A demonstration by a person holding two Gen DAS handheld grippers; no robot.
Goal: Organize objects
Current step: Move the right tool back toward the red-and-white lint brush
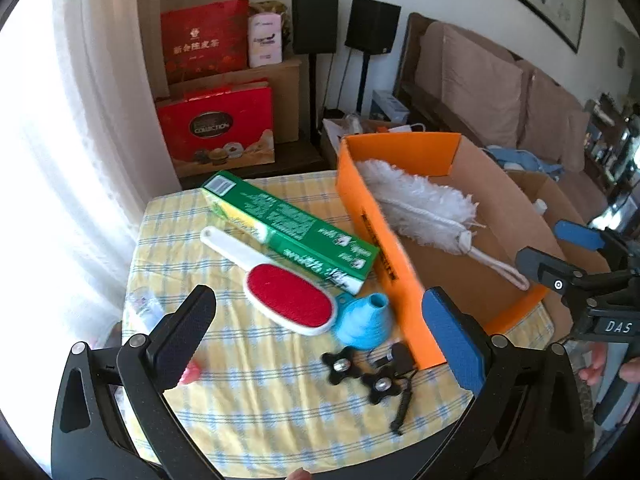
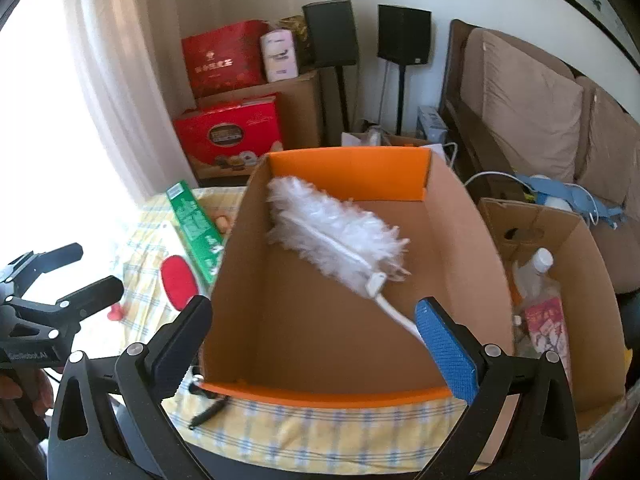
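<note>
An orange-rimmed cardboard box (image 1: pixel 380 232) (image 2: pixel 348 164) stands on the checked tablecloth, and a white feather duster (image 1: pixel 420 204) (image 2: pixel 336 236) lies inside it. Left of the box lie a long green carton (image 1: pixel 288 228) (image 2: pixel 194 224), a red lint brush (image 1: pixel 288 300) (image 2: pixel 178 280) with a white handle, a blue funnel (image 1: pixel 366 322) and black star knobs (image 1: pixel 362 372). My left gripper (image 1: pixel 320 332) is open above the brush and funnel, with nothing in it. My right gripper (image 2: pixel 312 344) is open over the box's near edge, apart from the duster's handle.
A second cardboard box (image 2: pixel 560 264) with a bottle and packets stands right of the orange one. Red gift boxes (image 1: pixel 216 128), two black speakers and a sofa (image 2: pixel 532 120) lie beyond the table. A small red object (image 1: pixel 192 372) sits near the left finger.
</note>
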